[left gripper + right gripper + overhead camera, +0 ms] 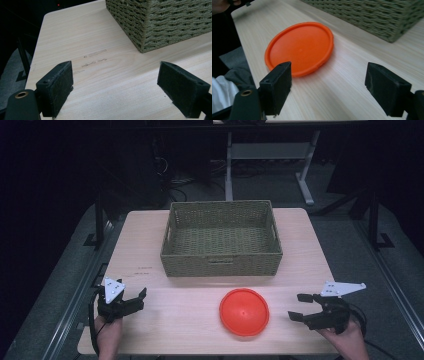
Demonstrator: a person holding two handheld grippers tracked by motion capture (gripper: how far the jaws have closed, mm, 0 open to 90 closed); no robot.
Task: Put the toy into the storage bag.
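Note:
An orange round lid-like disc (244, 311) lies flat on the wooden table (175, 320), near the front edge, a little right of centre. Behind it stands a woven green-brown basket (221, 238), which looks empty. My right gripper (299, 307) hovers to the right of the disc, jaws open, nothing between them; in the right gripper view the disc (300, 47) lies just ahead of the jaws. My left gripper (138, 299) is at the front left, open over bare table, with the basket's corner (160, 22) ahead of it.
The table's front and side edges are close to both hands. Faint marks (95, 58) show on the wood ahead of the left gripper. Beyond the table, a dark floor with a metal desk frame (270, 160) and cables.

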